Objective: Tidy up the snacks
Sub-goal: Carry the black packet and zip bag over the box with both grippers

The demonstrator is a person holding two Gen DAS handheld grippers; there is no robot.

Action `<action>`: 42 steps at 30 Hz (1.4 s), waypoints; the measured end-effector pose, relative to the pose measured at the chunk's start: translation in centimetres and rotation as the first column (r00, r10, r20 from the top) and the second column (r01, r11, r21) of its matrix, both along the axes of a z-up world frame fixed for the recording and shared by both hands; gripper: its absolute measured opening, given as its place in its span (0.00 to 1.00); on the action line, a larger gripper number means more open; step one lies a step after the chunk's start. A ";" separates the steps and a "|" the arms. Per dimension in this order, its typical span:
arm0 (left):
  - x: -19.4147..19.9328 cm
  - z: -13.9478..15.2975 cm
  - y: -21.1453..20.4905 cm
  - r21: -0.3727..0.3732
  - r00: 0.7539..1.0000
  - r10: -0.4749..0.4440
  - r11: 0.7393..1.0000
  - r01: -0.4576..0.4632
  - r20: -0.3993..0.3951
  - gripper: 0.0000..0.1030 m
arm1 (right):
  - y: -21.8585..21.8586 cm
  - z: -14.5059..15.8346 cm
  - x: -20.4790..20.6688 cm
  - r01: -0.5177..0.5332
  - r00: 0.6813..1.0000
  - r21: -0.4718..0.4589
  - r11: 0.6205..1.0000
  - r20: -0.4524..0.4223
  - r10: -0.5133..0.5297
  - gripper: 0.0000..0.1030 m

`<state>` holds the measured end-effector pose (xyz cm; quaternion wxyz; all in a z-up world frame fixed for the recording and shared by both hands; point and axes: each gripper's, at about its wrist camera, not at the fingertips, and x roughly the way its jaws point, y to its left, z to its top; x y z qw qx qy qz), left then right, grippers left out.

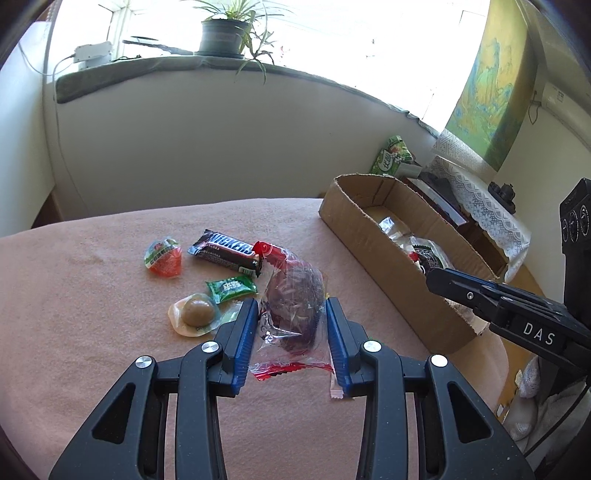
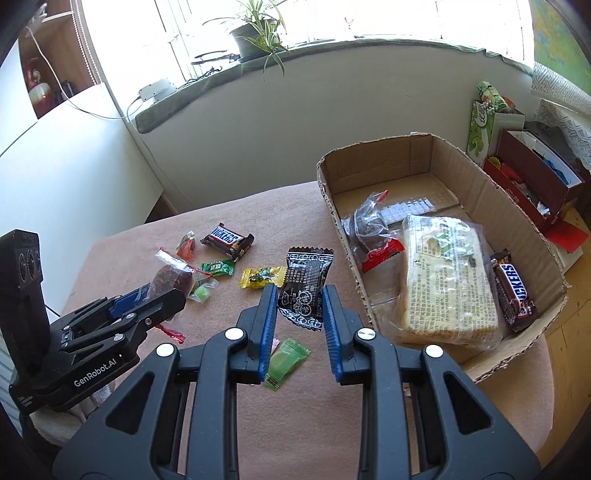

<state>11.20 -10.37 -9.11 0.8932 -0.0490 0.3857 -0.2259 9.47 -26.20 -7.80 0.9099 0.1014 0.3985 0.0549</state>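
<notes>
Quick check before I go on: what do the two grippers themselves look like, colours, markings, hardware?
Both are matte black plastic with blue ribbed pads on the fingers and silver round pivot bolts. Each linkage arm has a triangular cut-out. The right gripper carries white "DAS" lettering on its side; the left gripper reads "GenRobot.AI". A black block with round lenses rises behind each. No sleeves or cables are visible.

The box (image 2: 424, 177) stands at the right end of the table (image 2: 314, 424), holding a cracker pack (image 2: 448, 280) with a Snickers (image 2: 515, 291) right of it and a bagged cake (image 2: 369, 229) left of it. Left of the box, loose on the table, lie another Snickers (image 2: 227, 240), a jelly cup (image 2: 185, 244) and small candies (image 2: 218, 267). A plant (image 2: 255, 31) sits on the sill behind the box.
</notes>
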 end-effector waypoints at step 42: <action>7.8 1.8 -14.6 0.053 0.985 -0.165 0.985 0.163 0.046 0.35 | -13.7 -0.8 9.2 0.154 0.988 -0.014 0.988 -0.022 -0.154 0.25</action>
